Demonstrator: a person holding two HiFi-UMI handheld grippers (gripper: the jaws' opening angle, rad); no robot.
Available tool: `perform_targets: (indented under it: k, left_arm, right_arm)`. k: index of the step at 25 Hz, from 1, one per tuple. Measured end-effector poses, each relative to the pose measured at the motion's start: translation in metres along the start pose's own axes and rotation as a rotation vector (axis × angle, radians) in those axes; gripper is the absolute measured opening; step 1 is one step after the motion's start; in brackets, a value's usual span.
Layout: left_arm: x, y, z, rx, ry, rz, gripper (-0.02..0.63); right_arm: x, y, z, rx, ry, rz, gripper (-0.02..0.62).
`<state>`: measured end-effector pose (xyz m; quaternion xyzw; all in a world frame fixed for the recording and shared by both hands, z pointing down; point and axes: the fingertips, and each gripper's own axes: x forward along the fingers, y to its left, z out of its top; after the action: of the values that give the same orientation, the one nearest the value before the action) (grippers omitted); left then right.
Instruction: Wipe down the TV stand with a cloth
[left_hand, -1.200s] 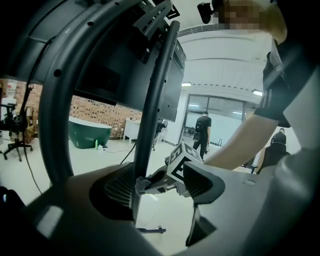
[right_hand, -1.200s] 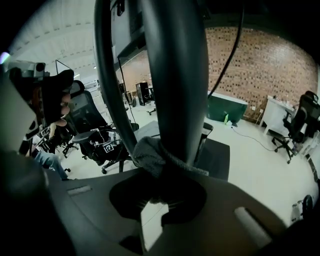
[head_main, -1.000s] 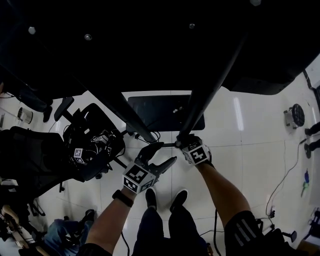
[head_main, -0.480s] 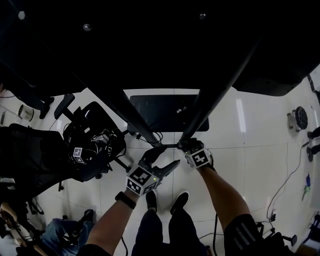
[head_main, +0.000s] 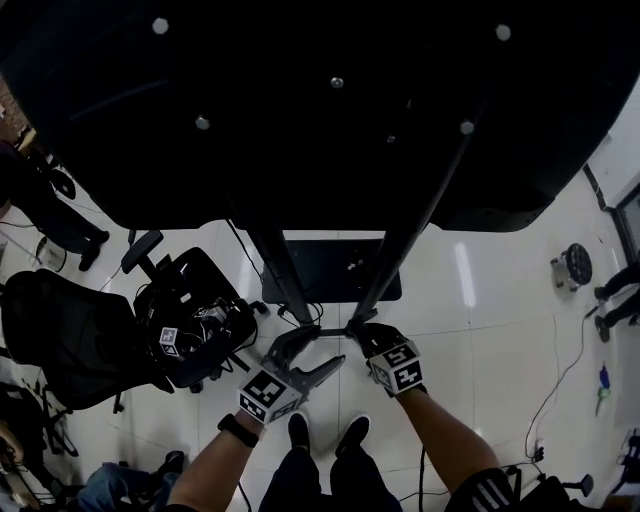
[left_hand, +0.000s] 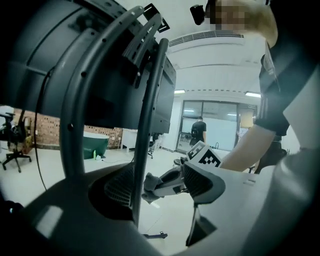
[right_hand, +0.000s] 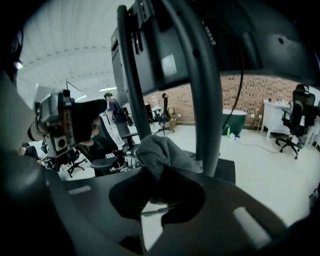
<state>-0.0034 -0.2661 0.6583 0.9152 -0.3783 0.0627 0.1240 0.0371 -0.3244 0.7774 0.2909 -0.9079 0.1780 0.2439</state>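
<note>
Since a second ago our view is lifting, both claws staying low. The right claw (head_main: 358, 330) is clamping the cloth (right_hand: 159, 153) against the TV stand (head_main: 405, 250) upright, mid-wipe (the left claw (head_main: 318, 350) is gaping, empty). Next we're probably sliding the cloth upward.

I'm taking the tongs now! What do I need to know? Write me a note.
Left tongs: open, empty; a TV stand pole shows between the jaws, ungripped.
Right tongs: shut on the grey cloth, low beside a pole.
Done: cannot tell how much is wiped.
Left: probably wipe the poles and base.
</note>
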Motion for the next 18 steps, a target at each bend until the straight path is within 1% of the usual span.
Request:
perform_targets:
  k: [4,9,12,16,18]
  left_arm:
    - [-0.043,-0.012,0.062,0.076,-0.082,0.003,0.328]
    - [-0.095,-0.027,0.137,0.181,-0.172,0.011,0.328]
    - [-0.123,-0.037,0.181,0.264,-0.217,0.025,0.328]
    - [-0.159,-0.043,0.229,0.332,-0.286,0.049,0.322]
    - [-0.173,-0.045,0.253,0.36,-0.31,0.052,0.322]
  right_arm:
    - [-0.048,0.031,0.09,-0.009,-0.155,-0.007,0.033]
    - [-0.101,0.07,0.196,-0.066,-0.313,-0.005,0.033]
    - [-0.133,0.09,0.253,-0.124,-0.401,-0.014,0.033]
    - [-0.168,0.129,0.326,-0.237,-0.518,0.005,0.032]
    - [-0.182,0.147,0.361,-0.268,-0.566,0.019,0.033]
